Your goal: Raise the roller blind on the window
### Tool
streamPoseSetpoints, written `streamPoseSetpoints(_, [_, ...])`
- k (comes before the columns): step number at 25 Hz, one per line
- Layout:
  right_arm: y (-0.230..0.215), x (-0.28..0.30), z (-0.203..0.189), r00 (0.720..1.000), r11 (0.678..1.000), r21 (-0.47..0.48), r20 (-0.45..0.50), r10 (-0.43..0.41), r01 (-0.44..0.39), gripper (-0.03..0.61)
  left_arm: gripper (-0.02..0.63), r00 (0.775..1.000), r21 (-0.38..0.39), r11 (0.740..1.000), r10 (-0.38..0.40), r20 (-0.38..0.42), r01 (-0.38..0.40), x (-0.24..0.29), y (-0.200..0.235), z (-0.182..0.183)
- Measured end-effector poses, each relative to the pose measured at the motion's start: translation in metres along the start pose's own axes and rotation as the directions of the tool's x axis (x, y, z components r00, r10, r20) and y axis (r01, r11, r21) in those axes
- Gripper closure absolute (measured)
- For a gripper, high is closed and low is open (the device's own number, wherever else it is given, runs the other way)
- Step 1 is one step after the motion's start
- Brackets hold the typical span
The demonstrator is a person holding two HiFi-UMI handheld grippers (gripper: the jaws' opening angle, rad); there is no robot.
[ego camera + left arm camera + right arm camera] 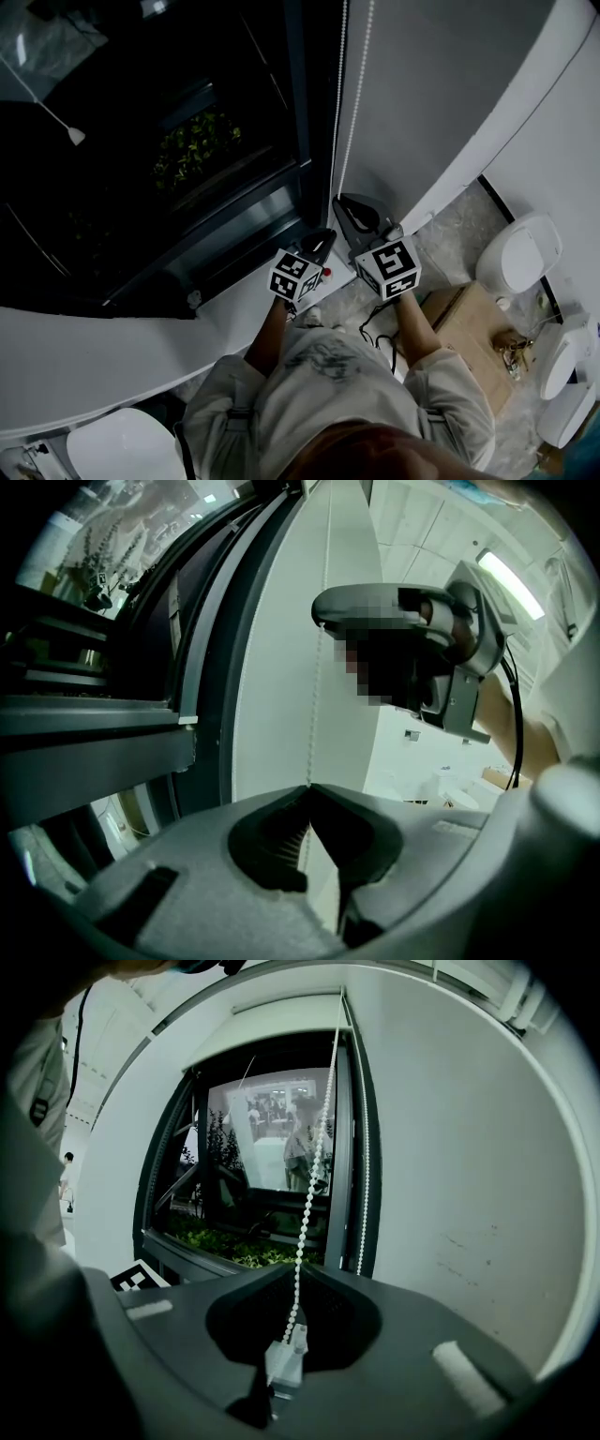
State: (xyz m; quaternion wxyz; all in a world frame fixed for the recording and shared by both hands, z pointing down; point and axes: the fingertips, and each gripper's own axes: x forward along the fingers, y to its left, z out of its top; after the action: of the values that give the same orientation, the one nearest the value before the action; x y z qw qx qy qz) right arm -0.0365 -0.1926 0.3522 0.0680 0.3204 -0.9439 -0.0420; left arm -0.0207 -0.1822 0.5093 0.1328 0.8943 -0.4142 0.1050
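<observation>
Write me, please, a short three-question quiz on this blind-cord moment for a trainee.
1. True or false: the right claw is shut on the chain.
2. What lies in the hollow behind that claw's tips? A. a connector B. a screw C. nothing
3. Fill in: the left claw is shut on the ___.
Key: 1 true; 2 A; 3 chain.

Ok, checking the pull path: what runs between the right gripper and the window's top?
The bead chain, rising from the right gripper across the window glass; right gripper view.
</observation>
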Motion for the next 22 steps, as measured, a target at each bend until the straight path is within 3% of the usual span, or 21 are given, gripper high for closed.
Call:
streamPoseSetpoints(17, [-0.007, -0.004, -0.008, 0.998, 0.998, -0.019, -0.015, -0.063, 0.063, 0.486, 0.552, 0.998, -0.028, 0.999, 0.024, 0.061, -0.022, -0.012, 0.01, 0.014])
streamPoseSetpoints(22, [-0.018, -0.012, -0.005, 0.992, 0.992, -0.001, 0.022, -0.124, 0.124, 0.522, 0.576, 0.992, -0.016, 0.998, 0.061, 0.107, -0.06, -0.02, 0.016, 0.029])
